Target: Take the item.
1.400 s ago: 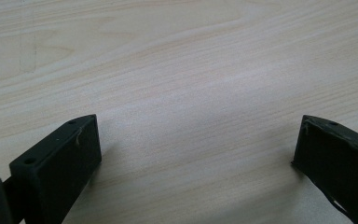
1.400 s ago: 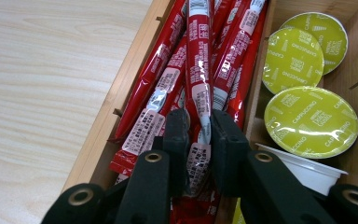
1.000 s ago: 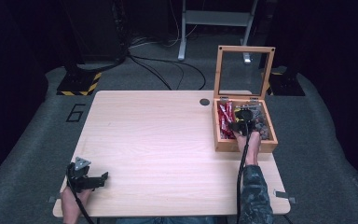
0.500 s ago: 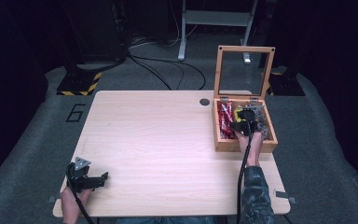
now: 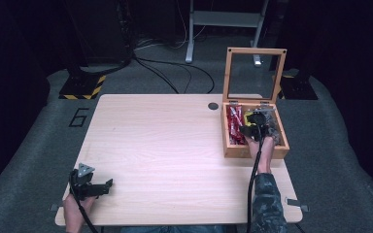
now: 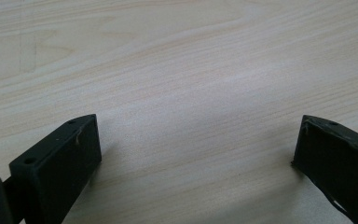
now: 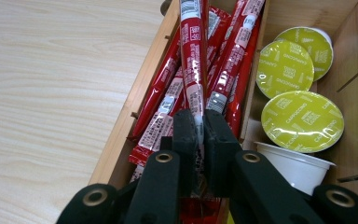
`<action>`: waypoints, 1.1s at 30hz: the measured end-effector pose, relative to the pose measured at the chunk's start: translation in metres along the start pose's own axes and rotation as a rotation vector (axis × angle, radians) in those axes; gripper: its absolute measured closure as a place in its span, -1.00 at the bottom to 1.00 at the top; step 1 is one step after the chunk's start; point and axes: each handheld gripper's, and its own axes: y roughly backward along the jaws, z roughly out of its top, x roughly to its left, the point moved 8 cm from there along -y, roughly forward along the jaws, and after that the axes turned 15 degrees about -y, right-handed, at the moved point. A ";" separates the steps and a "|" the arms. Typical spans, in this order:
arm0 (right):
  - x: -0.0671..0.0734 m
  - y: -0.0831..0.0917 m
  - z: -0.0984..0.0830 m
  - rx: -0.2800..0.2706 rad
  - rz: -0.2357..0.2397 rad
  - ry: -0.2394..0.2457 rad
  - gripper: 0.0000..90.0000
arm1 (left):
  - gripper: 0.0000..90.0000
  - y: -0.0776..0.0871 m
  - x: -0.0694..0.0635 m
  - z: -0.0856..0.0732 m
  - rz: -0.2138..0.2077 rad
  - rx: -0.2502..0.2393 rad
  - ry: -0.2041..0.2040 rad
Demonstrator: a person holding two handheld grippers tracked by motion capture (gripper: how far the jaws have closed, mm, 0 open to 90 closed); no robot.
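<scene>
Your right gripper point(image 7: 199, 122) reaches into the wooden box point(image 5: 229, 150) at the right side of the table point(image 5: 165, 145), and its jaws are pressed together on one red stick sachet point(image 7: 193, 51). This sachet runs straight away from the jaws, above the other red stick sachets point(image 7: 233, 56) lying packed in the box's left compartment. In the neighbouring compartment, beyond a thin wooden divider, sit yellow-lidded capsules point(image 7: 302, 120) printed with the word CAPPUCCINO. The box lid point(image 5: 255, 73) stands upright, hinged at the far side. Your left gripper point(image 5: 97, 188) rests near the table's near left corner, well apart from the box. In the left gripper view its jaws are spread wide over bare wood, with nothing between them. Your right forearm point(image 5: 268, 194) wears a patterned sleeve.
</scene>
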 end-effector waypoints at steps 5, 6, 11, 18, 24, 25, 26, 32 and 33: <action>0.004 0.006 0.003 -0.018 0.003 0.012 0.88 | -0.99 0.000 0.000 0.000 0.000 0.000 -0.001; 0.004 0.007 0.003 -0.018 0.007 0.024 0.88 | -0.99 0.000 0.000 0.000 -0.001 0.000 0.000; 0.009 0.011 0.003 -0.020 0.003 0.030 0.88 | -0.99 0.000 0.000 0.000 -0.002 0.001 0.001; 0.014 0.015 0.004 -0.027 0.007 0.053 0.88 | -0.99 0.000 0.000 0.000 -0.001 0.001 0.002; 0.021 0.020 0.007 -0.033 0.015 0.062 0.88 | -0.99 0.000 0.000 0.000 -0.001 0.000 0.002; 0.022 0.021 0.007 -0.031 0.017 0.066 0.88 | -0.99 0.000 0.000 0.000 -0.001 0.002 0.002; 0.025 0.023 0.007 -0.031 0.019 0.068 0.88 | -0.99 0.000 0.000 0.000 -0.001 0.000 0.002; 0.036 0.027 0.008 -0.040 0.032 0.095 0.88 | -0.99 0.000 0.000 0.000 -0.002 0.002 0.000; 0.040 0.030 0.009 -0.044 0.034 0.109 0.88 | -0.99 0.000 0.000 0.000 -0.002 0.000 0.002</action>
